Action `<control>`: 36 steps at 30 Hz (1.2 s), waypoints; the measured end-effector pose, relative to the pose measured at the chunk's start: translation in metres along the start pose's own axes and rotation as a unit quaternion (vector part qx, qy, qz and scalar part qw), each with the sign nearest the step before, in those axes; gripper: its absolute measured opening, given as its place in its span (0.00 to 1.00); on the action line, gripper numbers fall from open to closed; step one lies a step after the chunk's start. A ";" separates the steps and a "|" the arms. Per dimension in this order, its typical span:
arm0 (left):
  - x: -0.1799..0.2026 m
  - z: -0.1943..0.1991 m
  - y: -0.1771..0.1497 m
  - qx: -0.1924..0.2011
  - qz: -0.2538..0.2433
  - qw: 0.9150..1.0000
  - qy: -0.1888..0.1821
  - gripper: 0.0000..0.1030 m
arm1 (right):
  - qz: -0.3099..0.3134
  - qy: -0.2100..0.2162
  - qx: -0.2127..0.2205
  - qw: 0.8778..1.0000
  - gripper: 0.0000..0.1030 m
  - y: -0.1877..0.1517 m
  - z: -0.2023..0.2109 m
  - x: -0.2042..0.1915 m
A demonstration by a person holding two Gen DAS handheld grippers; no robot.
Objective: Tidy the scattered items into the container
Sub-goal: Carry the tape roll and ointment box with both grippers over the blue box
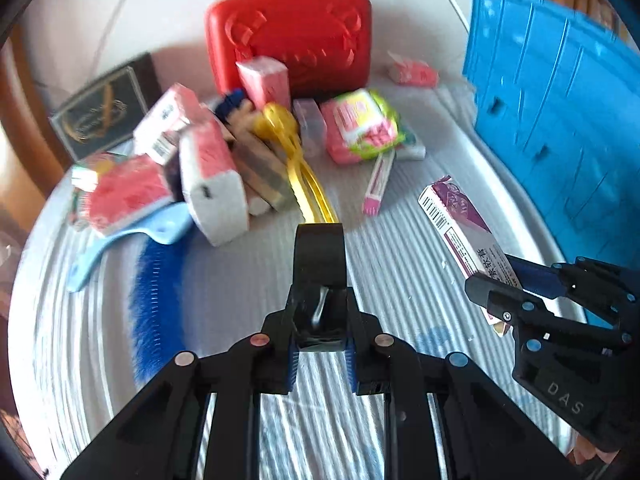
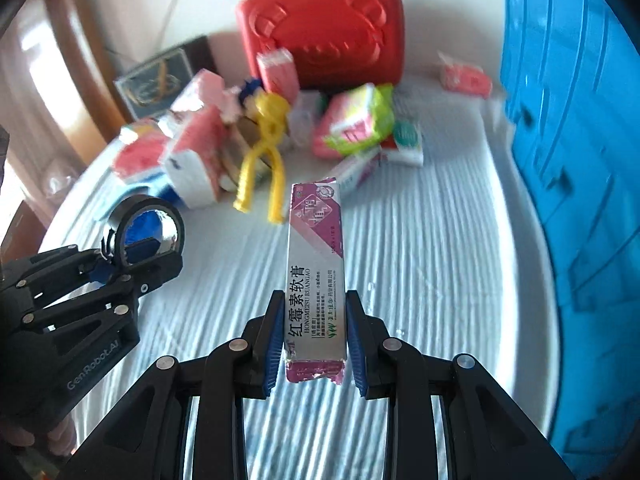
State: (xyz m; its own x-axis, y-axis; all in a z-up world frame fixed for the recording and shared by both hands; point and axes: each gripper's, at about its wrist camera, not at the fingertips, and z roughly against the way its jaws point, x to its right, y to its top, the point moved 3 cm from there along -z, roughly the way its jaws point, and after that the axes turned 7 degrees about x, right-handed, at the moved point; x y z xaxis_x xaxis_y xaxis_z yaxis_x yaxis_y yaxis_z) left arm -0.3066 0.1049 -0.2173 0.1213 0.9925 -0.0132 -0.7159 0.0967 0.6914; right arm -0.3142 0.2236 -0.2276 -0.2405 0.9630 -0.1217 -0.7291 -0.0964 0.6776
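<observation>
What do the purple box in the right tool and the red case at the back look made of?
Purple ointment box: thin printed cardboard, slightly glossy; its ends are torn and frayed. Red carrying case: apparently moulded hard plastic, smooth and shiny, with raised relief and moulded handles.

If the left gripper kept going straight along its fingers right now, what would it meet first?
Probably the yellow tongs. The left gripper, shut on a black tape roll, points at their handle ends, which lie just past the roll at the near edge of the pile. Depth is uncertain; open mat may come first.

White ribbed cloth (image 2: 420,260) over tabletop; brown wood (image 2: 76,40) behind, daylit.
</observation>
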 end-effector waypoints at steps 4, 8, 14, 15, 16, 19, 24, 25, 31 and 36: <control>-0.005 0.032 0.003 0.027 0.015 0.999 0.021 0.17 | 0.028 0.019 0.027 0.999 0.28 0.009 0.027 -0.014; -0.012 0.067 0.008 0.060 0.024 0.997 0.032 0.17 | 0.044 0.027 0.063 0.997 0.28 0.020 0.061 -0.030; -0.024 0.122 0.015 0.115 0.019 0.993 0.023 0.17 | 0.051 0.011 0.127 0.991 0.28 0.033 0.119 -0.058; -0.026 0.130 0.016 0.121 0.019 0.992 0.019 0.17 | 0.050 0.009 0.133 0.990 0.28 0.035 0.127 -0.061; -0.028 0.138 0.016 0.128 0.018 0.991 0.015 0.17 | 0.050 0.007 0.140 0.989 0.28 0.036 0.136 -0.065; -0.030 0.161 0.015 0.149 0.012 0.989 0.004 0.17 | 0.060 -0.014 0.164 0.984 0.28 0.040 0.163 -0.080; -0.023 0.188 0.015 0.171 0.007 0.985 -0.032 0.17 | 0.054 -0.049 0.190 0.979 0.28 0.038 0.203 -0.086; -0.019 0.192 0.015 0.173 0.007 0.984 -0.038 0.17 | 0.052 -0.055 0.193 0.978 0.27 0.037 0.211 -0.086; 0.008 0.211 0.018 0.188 -0.007 0.980 -0.066 0.17 | 0.042 -0.089 0.223 0.970 0.27 0.033 0.257 -0.070; 0.049 0.226 0.028 0.205 -0.023 0.974 -0.093 0.17 | 0.029 -0.124 0.248 0.960 0.27 0.026 0.300 -0.035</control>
State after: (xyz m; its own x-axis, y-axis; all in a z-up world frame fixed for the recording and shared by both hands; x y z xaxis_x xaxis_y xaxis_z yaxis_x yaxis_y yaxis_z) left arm -0.1652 0.1394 -0.0358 0.2968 0.9534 0.0533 -0.3773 0.0659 0.9237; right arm -0.1327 0.2626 0.0119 -0.0671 0.9958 0.0623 -0.3090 -0.0801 0.9477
